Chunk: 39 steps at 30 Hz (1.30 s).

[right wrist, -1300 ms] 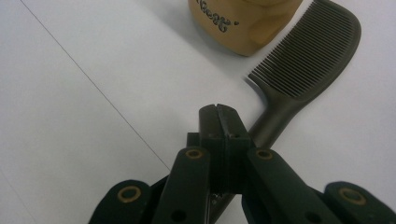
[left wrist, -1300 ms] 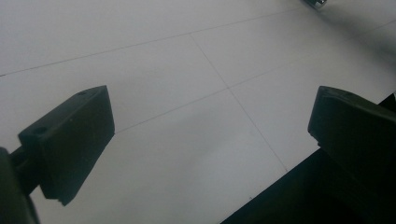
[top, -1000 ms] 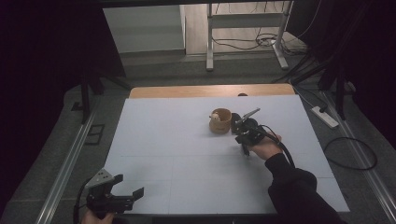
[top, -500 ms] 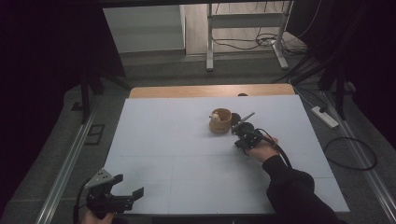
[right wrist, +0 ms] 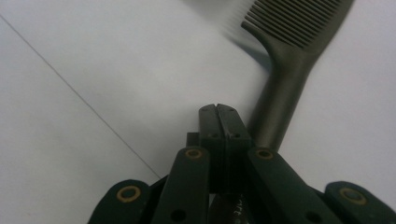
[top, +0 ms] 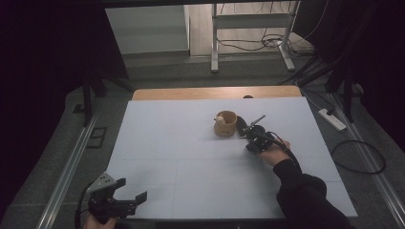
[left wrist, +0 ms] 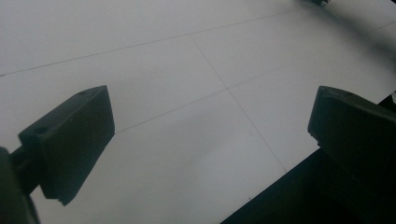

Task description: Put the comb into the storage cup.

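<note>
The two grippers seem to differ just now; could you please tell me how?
The left gripper has its jaws wide apart with nothing between them; the right gripper has its jaws shut together. The left sits at the table's near edge, the right beside the comb and wooden cup. Both are hand-held.

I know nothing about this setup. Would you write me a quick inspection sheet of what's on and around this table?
Surface: white table top, faint seam lines.
Job's things: dark plastic comb, lying flat beside the right tool; small round wooden cup with something pale inside.
Clutter: nothing seen.
Grippers: right tool shut, empty, next to the comb handle; left tool open, empty, at the near edge.
Cables: black cable trailing from the right tool.
Surroundings: white power strip, loose floor cables, metal frame legs.
</note>
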Motion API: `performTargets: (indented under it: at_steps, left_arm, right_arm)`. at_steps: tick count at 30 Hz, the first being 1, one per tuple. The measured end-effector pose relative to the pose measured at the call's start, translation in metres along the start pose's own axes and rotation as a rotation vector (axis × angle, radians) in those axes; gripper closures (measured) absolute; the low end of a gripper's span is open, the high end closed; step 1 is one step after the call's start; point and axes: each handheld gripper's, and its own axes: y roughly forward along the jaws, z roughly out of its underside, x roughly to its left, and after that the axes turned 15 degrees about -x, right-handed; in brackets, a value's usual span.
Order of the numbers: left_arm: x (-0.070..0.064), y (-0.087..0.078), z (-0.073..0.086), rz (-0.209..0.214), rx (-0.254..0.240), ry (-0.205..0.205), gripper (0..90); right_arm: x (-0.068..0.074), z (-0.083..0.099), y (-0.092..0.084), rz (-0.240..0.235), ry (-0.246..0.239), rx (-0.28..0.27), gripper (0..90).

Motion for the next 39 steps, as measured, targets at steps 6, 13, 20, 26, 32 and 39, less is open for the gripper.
performTargets:
  at_steps: [6, 13, 20, 26, 32, 39]
  left_arm:
    - [0.0, 0.0, 0.0, 0.0, 0.0, 0.0, 1.2]
    - [0.0, 0.0, 0.0, -0.001, -0.002, -0.002, 1.2]
    - [0.0, 0.0, 0.0, -0.001, -0.001, -0.002, 1.2]
    - [0.0, 0.0, 0.0, 0.0, -0.002, -0.002, 1.2]
    - [0.0, 0.0, 0.0, 0.0, -0.002, -0.003, 1.2]
    - [0.0, 0.001, 0.0, 0.0, 0.0, -0.001, 1.2]
  right_arm:
    - [-0.01, 0.004, -0.004, 0.014, 0.023, 0.004, 89.7]
    - [-0.024, 0.011, -0.009, 0.027, 0.061, 0.004, 89.6]
    - [-0.035, 0.016, -0.013, 0.037, 0.087, -0.001, 89.6]
    - [-0.037, 0.017, -0.014, 0.04, 0.088, 0.001, 89.6]
    - [-0.032, 0.012, -0.021, 0.023, 0.079, -0.039, 86.9]
    - [-0.025, 0.006, -0.03, 0.015, 0.065, -0.079, 82.8]
